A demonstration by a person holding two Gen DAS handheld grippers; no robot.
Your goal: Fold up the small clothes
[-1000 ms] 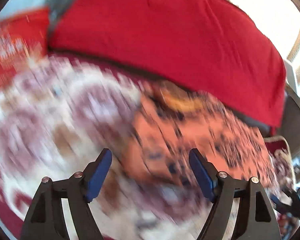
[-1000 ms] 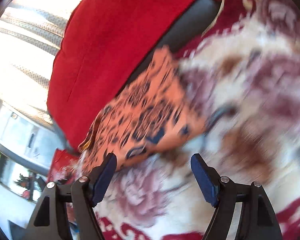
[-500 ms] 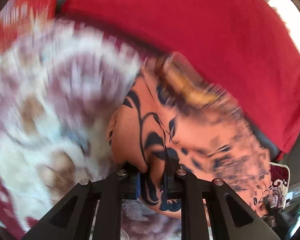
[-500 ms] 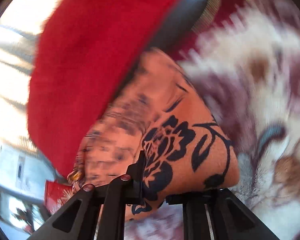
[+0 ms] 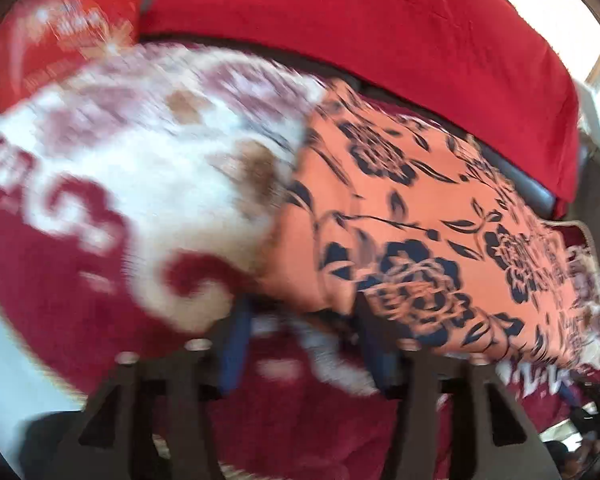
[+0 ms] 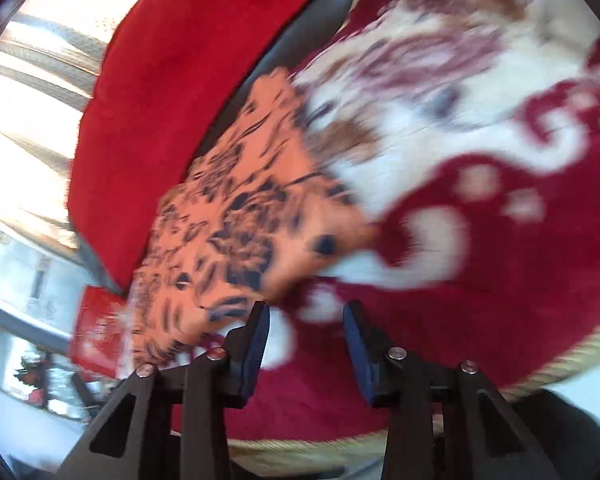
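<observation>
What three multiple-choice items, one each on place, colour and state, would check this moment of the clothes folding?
1. Where does the orange garment lie?
A. On the patterned rug, beside the red cushion
B. On top of the red cushion
C. Hanging from both claws

2. What colour is the flower print on the garment?
A. White
B. Dark navy
C. Green

3. How does the right claw stand?
A. Shut on the garment
B. Shut on the rug
C. Open, with only rug between its pads

Answers:
1 A: the garment is spread flat on the rug, along the cushion's edge.
2 B: dark blue-black flowers and leaves show on the orange cloth.
3 C: its jaws have just been opening, and the garment's corner lies beyond the fingertips, not between them.
</observation>
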